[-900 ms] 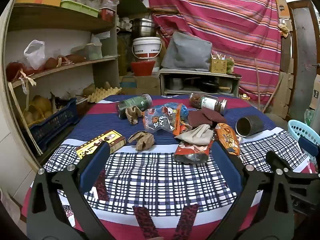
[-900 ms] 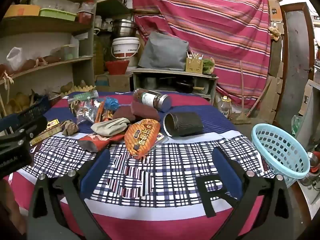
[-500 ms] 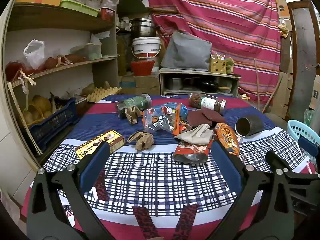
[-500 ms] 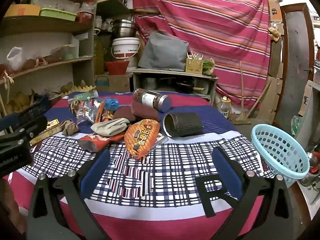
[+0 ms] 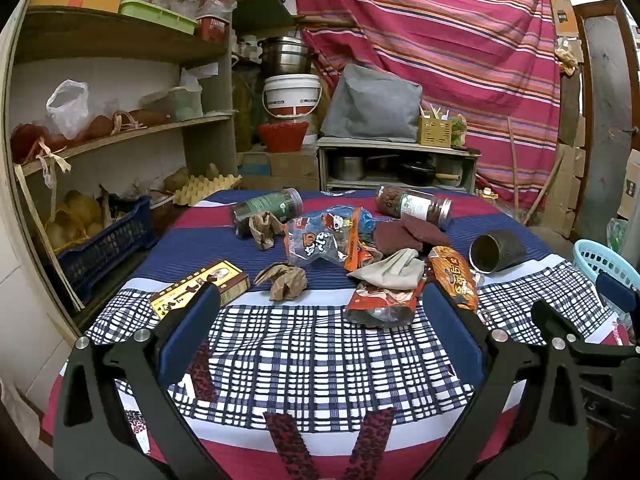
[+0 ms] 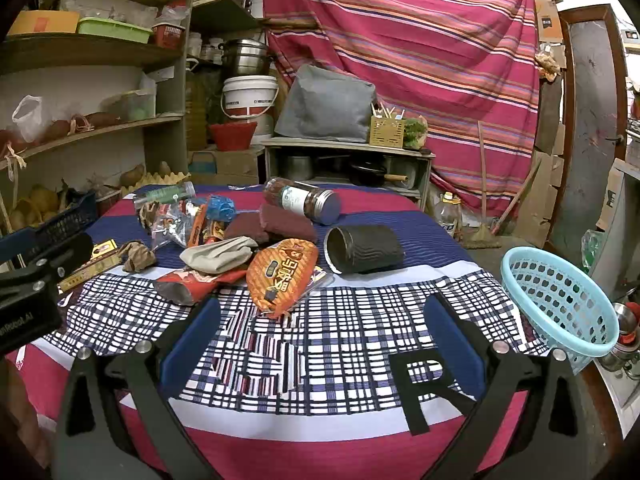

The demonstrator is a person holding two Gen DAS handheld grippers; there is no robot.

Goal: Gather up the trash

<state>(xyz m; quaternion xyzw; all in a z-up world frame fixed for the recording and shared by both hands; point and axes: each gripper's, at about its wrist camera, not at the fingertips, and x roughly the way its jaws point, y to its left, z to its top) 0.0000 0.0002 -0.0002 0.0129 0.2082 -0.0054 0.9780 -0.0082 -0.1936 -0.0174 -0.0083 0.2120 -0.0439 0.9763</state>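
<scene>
Trash lies in the middle of the cloth-covered table (image 5: 320,360): crumpled brown paper (image 5: 285,280), an orange snack packet (image 5: 454,276) (image 6: 282,272), a red foil packet (image 5: 380,304), a clear blue snack bag (image 5: 324,236), a black ribbed cup (image 6: 364,249) on its side and a yellow box (image 5: 200,290). A light blue basket (image 6: 556,300) stands at the table's right edge. My left gripper (image 5: 320,316) is open and empty, near the front edge. My right gripper (image 6: 322,320) is open and empty, just short of the orange packet.
Two jars (image 5: 268,208) (image 6: 304,200) lie on their sides at the back of the table, with dark red pads (image 5: 408,234) and a beige cloth (image 5: 390,274) among the trash. Shelves (image 5: 120,136) stand on the left, a low cabinet (image 5: 396,164) behind.
</scene>
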